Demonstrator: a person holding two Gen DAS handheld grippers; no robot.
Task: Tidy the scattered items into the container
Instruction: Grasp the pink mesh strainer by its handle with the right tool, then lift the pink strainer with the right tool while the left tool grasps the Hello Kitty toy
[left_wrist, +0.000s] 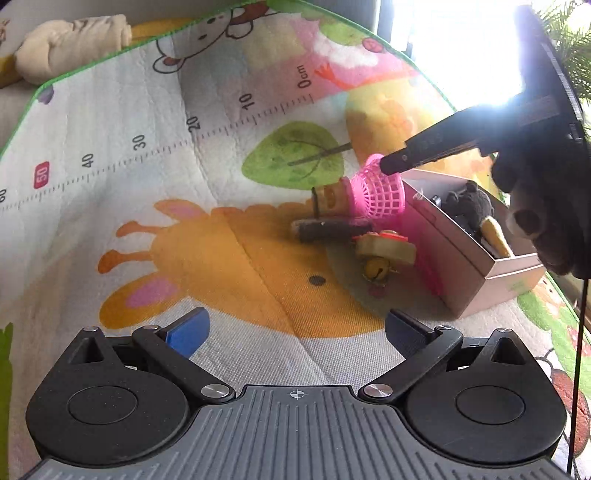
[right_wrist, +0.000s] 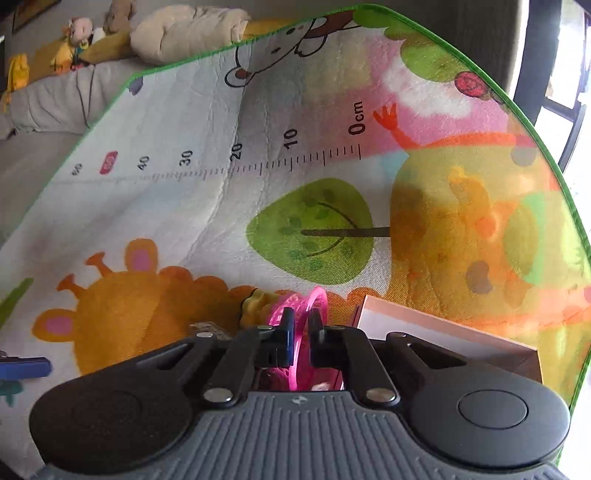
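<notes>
Blue-padded fingers (left_wrist: 188, 332) of the left hand-held gripper (left_wrist: 295, 328) stand wide apart with nothing between them, low over the play mat (left_wrist: 147, 206). Ahead of it and to its right lies a cluster of toys: a dark stick (left_wrist: 328, 229), a wooden wheel piece (left_wrist: 384, 247) with a small bell (left_wrist: 375, 271) just beside it, and a pink lattice basket toy (left_wrist: 380, 192) attached to a wooden piece. The right hand-held gripper (right_wrist: 299, 332) is clamped narrowly on the rim of the pink lattice basket toy (right_wrist: 314, 306), seen reaching in from the right in the left view. Just right of the toys sits the open cardboard box (left_wrist: 476, 269), holding a dark plush (left_wrist: 469, 206).
</notes>
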